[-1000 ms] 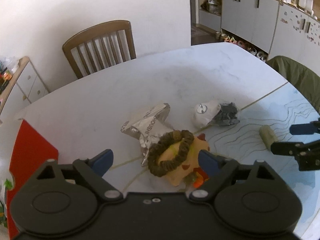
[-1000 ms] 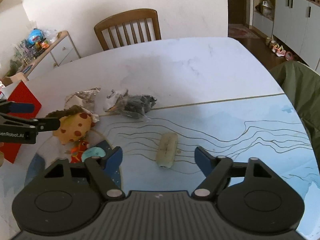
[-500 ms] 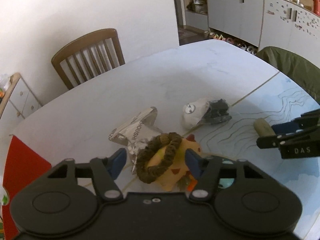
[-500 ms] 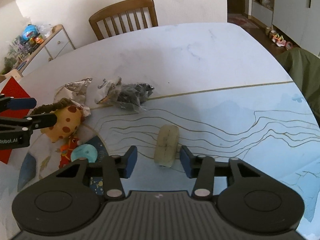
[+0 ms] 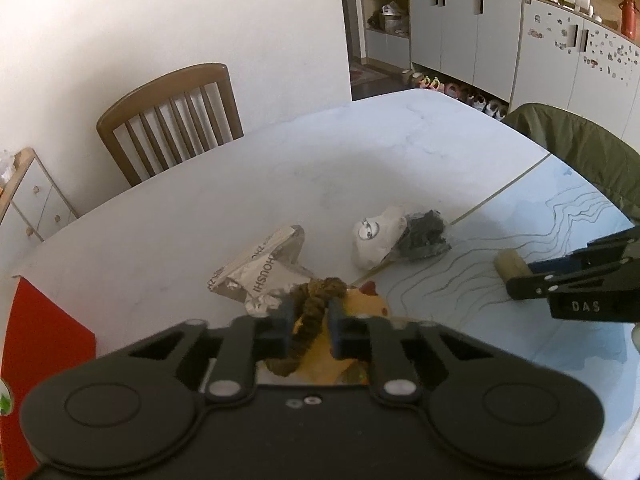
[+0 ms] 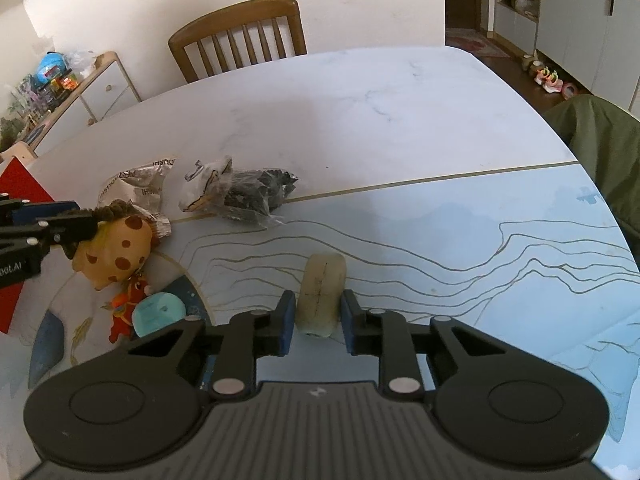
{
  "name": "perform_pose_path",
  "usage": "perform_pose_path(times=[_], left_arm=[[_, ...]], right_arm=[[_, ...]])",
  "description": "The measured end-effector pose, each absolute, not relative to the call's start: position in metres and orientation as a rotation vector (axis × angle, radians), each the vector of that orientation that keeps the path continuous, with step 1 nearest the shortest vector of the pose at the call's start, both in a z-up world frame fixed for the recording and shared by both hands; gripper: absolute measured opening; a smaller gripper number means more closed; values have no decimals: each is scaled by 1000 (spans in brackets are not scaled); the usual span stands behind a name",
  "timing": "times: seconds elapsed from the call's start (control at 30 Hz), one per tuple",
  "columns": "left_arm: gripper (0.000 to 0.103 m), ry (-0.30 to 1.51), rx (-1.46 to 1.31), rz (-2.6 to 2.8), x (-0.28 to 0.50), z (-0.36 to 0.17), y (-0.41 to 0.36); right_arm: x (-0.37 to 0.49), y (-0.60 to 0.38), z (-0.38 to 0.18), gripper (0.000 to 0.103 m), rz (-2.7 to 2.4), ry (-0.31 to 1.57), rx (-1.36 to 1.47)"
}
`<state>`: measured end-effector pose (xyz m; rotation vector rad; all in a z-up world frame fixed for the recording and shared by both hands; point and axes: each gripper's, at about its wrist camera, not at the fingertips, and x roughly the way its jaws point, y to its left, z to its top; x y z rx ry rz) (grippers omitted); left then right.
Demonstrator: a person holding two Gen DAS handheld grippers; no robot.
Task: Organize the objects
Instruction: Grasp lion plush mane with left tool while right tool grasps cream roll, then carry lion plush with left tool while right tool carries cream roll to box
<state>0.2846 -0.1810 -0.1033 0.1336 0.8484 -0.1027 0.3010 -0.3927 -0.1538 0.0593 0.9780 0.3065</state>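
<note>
My left gripper (image 5: 309, 326) is shut on the brown mane of a yellow spotted plush toy (image 5: 316, 320); it also shows in the right wrist view (image 6: 116, 256), held at its mane by the left gripper (image 6: 76, 228). My right gripper (image 6: 316, 320) is shut on a pale beige oblong block (image 6: 322, 294) on the table; it also shows in the left wrist view (image 5: 510, 264), with the right gripper (image 5: 520, 280) on it.
A crumpled silver wrapper (image 5: 260, 272), a clear bag with white and dark contents (image 6: 240, 192), a small orange figure (image 6: 126, 308) and a teal disc (image 6: 160, 312) lie on the marble table (image 6: 360, 120). A red box (image 5: 36, 340) stands left. A wooden chair (image 6: 240, 36) stands behind the table.
Both grippers closed from wide open: the left onto the plush toy's mane, the right onto the beige block. Both moved forward onto their objects.
</note>
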Motion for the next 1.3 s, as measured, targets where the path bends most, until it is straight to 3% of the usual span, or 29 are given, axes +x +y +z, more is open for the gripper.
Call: perform_pose_path(times=[0.8,1.3], left_arm=[[7,845,-180,-123,240,-51,-128],[7,775,-278,-21,190,-9,-31]], right_arm=[[237,-390,-87,20,369,924,103],[205,-295,-25,20,554,864,76]])
